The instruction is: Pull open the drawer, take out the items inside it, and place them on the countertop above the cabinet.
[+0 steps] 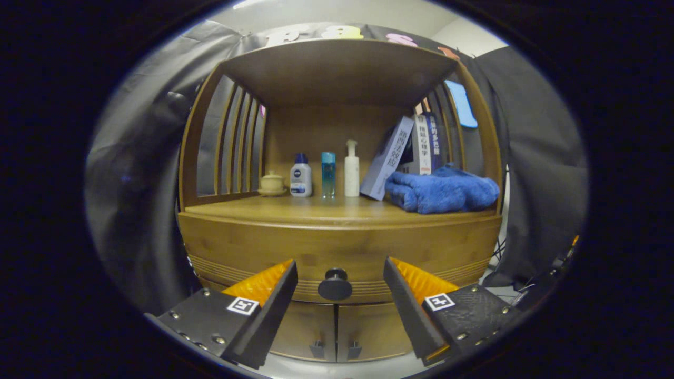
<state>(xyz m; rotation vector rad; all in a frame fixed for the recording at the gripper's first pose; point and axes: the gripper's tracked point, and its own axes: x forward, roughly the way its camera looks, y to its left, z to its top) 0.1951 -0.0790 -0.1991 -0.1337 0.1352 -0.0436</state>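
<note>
**Fingers wide apart, knob in the middle**

A big wooden cabinet (337, 231) stands in front of the gripper. Its countertop (326, 210) is a flat wooden shelf with a roof over it and thin wooden bars on the left and right sides.

Under the countertop is the drawer (263, 247). It is closed. Below the drawer are two little doors (337, 329) with small handles side by side.

On the right of the countertop lies a fluffy blue towel (441, 190). Behind it some books (408, 150) lean to the right against the bars.

In the middle, at the back, three bottles stand in a row: a tall white pump bottle (352, 169), a clear blue bottle (328, 175), and a short white bottle with a blue cap (300, 176). Left of them sits a small cream pot with a lid (272, 182).

The gripper (339, 281) is close to the drawer front. Its two fingers are far apart and hold nothing. The round dark knob (335, 285) of the drawer sits right between them. Neither finger touches it.
</note>
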